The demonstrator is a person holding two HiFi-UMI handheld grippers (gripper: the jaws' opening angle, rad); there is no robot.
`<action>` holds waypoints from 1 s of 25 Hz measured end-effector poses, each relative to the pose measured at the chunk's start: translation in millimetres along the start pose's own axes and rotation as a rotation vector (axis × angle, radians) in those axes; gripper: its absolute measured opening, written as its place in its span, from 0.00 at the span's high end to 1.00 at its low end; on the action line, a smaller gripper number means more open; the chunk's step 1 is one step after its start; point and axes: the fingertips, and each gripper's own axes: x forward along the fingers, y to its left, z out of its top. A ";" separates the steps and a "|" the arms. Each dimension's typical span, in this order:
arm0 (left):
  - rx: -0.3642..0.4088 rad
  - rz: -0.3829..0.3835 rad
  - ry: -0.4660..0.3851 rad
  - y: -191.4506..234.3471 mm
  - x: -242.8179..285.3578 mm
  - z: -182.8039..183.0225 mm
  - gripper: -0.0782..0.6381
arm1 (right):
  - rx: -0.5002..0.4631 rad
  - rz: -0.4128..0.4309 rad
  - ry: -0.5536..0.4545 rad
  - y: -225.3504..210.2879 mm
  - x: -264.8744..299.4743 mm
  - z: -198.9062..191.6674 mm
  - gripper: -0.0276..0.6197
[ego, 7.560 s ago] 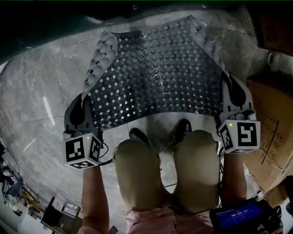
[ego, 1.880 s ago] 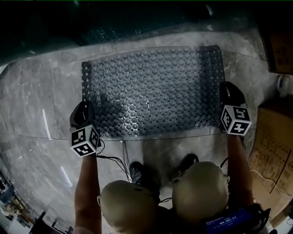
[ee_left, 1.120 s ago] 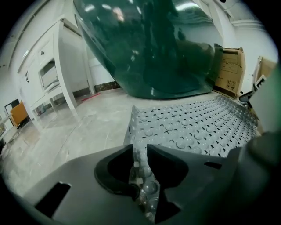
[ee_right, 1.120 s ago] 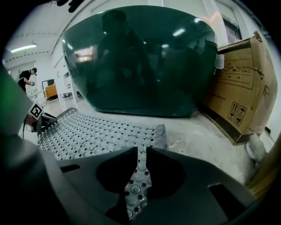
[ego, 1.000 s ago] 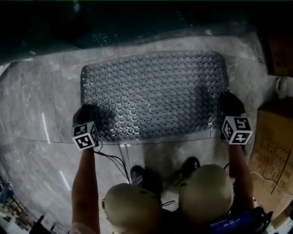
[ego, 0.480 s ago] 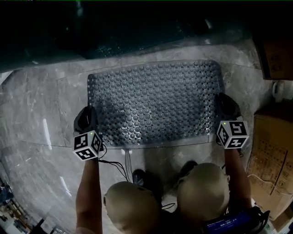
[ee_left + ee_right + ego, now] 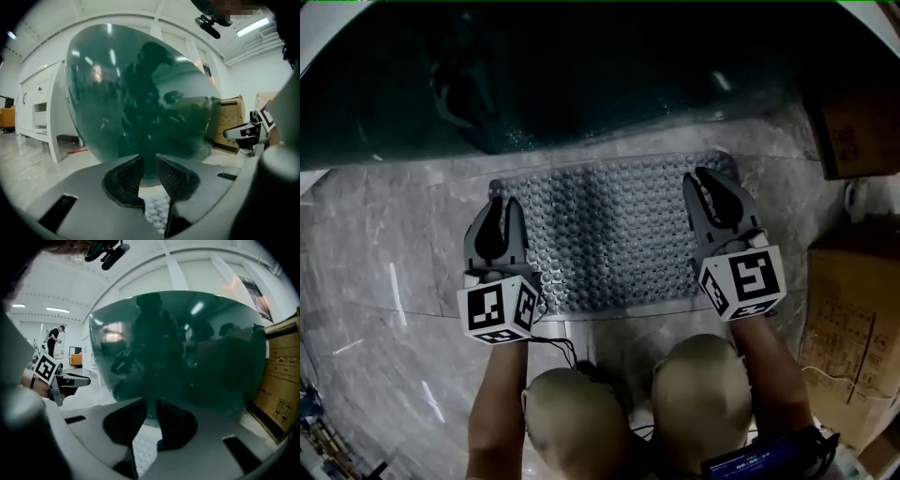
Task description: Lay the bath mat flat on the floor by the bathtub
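Note:
The grey studded bath mat (image 7: 609, 234) lies flat on the marble floor, just in front of the dark green bathtub (image 7: 581, 84). My left gripper (image 7: 504, 202) hovers over the mat's left part, open, with nothing between its fingers. Over the mat's right part, my right gripper (image 7: 710, 178) is also open and empty. In the left gripper view the gripper (image 7: 149, 161) points at the bathtub (image 7: 140, 103), and a strip of mat (image 7: 157, 211) shows below the jaws. The right gripper view has the gripper (image 7: 150, 404) facing the tub (image 7: 187, 352), above the mat (image 7: 143, 446).
Cardboard boxes (image 7: 853, 309) stand along the right side, with another box (image 7: 853, 122) farther back and a small white object (image 7: 853, 199) between them. The person's knees (image 7: 581, 412) are just behind the mat's near edge. A white cabinet (image 7: 42, 108) stands to the left.
Both grippers have let go of the mat's near corners, risen and moved inward over it. The mat now rests flat on the floor by the tub.

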 end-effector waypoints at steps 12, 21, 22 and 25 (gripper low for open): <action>0.041 0.016 -0.130 -27.8 -4.3 79.3 0.83 | -0.073 0.041 -0.146 38.6 -5.7 71.5 0.89; 0.093 0.016 -0.135 -35.4 -10.8 75.7 0.84 | -0.106 0.046 -0.178 45.2 -14.3 70.7 0.92; 0.101 0.015 -0.143 -37.5 -12.2 78.7 0.84 | -0.112 0.046 -0.188 46.3 -14.6 73.5 0.92; 0.110 0.008 -0.158 -43.7 -13.8 83.8 0.84 | -0.122 0.051 -0.194 48.5 -15.0 75.1 0.92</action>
